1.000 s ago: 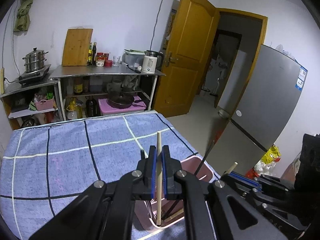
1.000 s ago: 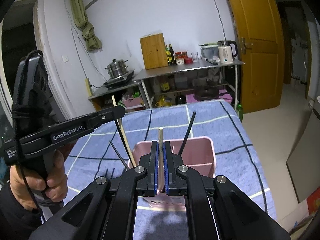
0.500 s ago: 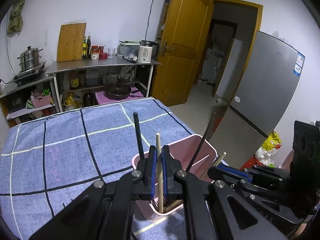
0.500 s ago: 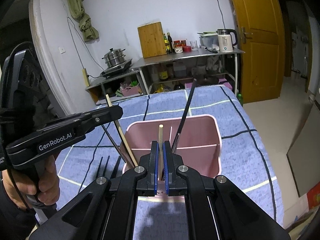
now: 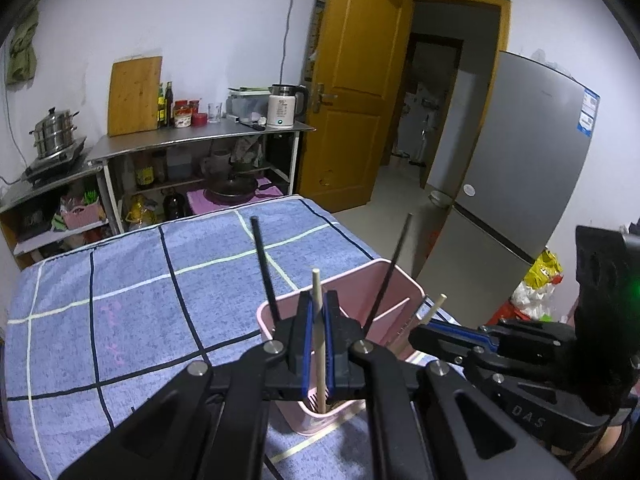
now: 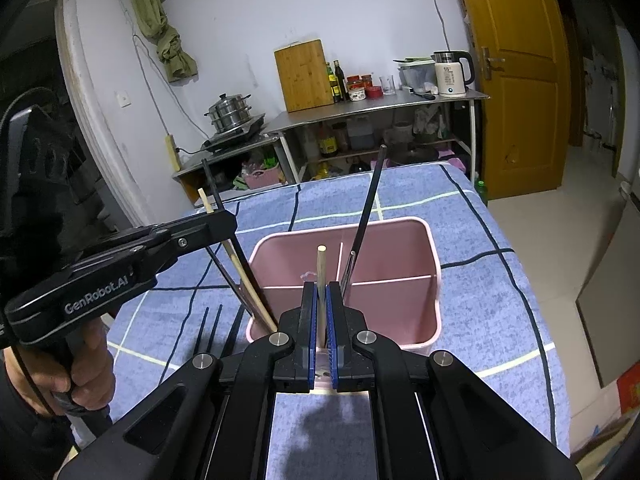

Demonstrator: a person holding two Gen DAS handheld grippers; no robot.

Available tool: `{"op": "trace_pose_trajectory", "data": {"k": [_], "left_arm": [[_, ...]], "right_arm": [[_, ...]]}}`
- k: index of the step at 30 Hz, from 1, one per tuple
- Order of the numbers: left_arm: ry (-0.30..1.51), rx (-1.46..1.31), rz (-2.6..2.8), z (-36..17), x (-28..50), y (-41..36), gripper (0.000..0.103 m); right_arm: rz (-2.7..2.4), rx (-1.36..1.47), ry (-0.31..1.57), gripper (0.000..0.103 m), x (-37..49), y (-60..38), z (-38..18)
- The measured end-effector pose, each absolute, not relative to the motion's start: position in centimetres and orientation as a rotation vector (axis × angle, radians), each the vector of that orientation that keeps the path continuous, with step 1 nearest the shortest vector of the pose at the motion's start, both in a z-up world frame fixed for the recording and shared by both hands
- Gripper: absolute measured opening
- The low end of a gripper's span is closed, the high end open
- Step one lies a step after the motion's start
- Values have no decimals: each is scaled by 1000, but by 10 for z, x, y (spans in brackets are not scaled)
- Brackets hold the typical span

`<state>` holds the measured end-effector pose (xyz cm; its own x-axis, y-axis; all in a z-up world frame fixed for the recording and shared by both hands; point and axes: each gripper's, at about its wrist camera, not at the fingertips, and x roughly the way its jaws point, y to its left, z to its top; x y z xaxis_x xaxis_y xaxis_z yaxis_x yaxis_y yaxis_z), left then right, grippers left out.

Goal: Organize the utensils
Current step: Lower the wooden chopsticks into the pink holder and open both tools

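While your left gripper (image 5: 318, 344) clamped one wooden chopstick (image 5: 319, 344), its tip sat in the pink bin (image 5: 344, 294). Your right gripper (image 6: 320, 332) pinched another chopstick (image 6: 321, 276) above it.

- Everything sits on a surface covered in a blue checked cloth (image 6: 500, 292) with dark and pale grid lines; can't tell if it's a bed or a table under there.
- A pink divided utensil bin (image 6: 400, 256) stands upright on the cloth, near the right edge.
- Just left of the bin, black forks (image 6: 212, 328) lie flat on the cloth, tines pointing away.
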<state>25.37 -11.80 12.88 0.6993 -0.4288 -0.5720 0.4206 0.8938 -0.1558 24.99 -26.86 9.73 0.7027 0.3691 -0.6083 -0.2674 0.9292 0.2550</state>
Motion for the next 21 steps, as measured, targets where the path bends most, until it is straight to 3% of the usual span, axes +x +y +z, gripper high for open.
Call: {"op": "trace_pose_trajectory", "data": {"k": [21], "left_arm": [[642, -37, -466, 127, 230, -100, 6]], "right_arm": [[334, 157, 707, 5, 238, -274, 102]]}}
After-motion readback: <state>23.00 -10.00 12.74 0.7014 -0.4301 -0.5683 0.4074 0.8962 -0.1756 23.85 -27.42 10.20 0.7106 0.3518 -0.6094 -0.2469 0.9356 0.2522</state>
